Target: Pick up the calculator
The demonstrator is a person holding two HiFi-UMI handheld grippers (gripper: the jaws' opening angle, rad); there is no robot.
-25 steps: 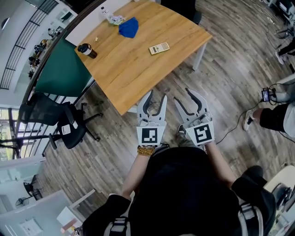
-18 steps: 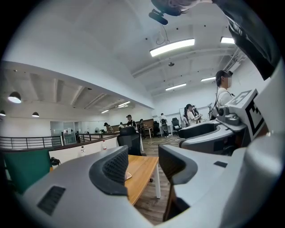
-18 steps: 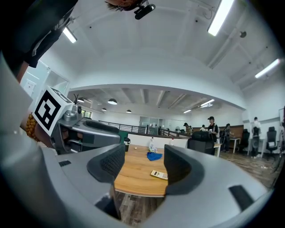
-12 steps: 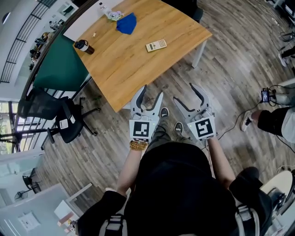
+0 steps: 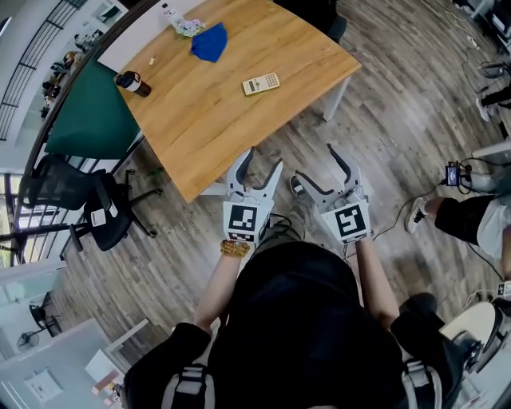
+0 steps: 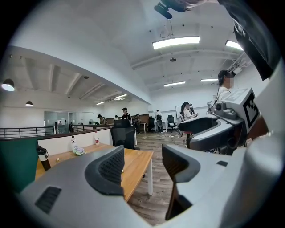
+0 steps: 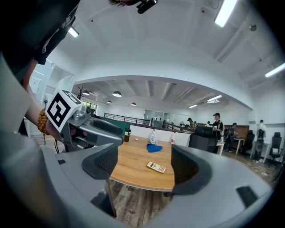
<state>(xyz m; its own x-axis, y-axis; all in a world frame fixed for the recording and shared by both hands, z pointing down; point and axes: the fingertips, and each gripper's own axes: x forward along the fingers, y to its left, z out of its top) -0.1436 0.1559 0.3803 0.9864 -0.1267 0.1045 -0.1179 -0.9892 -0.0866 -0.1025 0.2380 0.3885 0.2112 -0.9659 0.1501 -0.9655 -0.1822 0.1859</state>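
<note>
A cream calculator [image 5: 261, 83] lies flat on the wooden table [image 5: 207, 112], toward its right side; the right gripper view shows the calculator [image 7: 156, 167] framed between that gripper's jaws, far off. Both grippers hang in front of the person, over the floor and short of the table's near edge. The jaws of my left gripper [image 5: 261, 162] are opening, with nothing between them; in its own view my left gripper [image 6: 142, 162] faces the table's right end. My right gripper [image 5: 314, 164] is likewise opening and holds nothing, as seen on the right gripper [image 7: 144, 167] in its own view.
On the table's far side lie a blue cloth [image 5: 208, 44], a dark cup [image 5: 131, 81] and small bottles [image 5: 170, 14]. A black office chair [image 5: 100, 214] stands left of the table. A green partition [image 5: 84, 120] borders the table. A seated person's legs [image 5: 471, 220] are at right.
Both grippers' jaws have spread wider. The table and calculator have shifted left and slightly up in the head view as the person moved.
</note>
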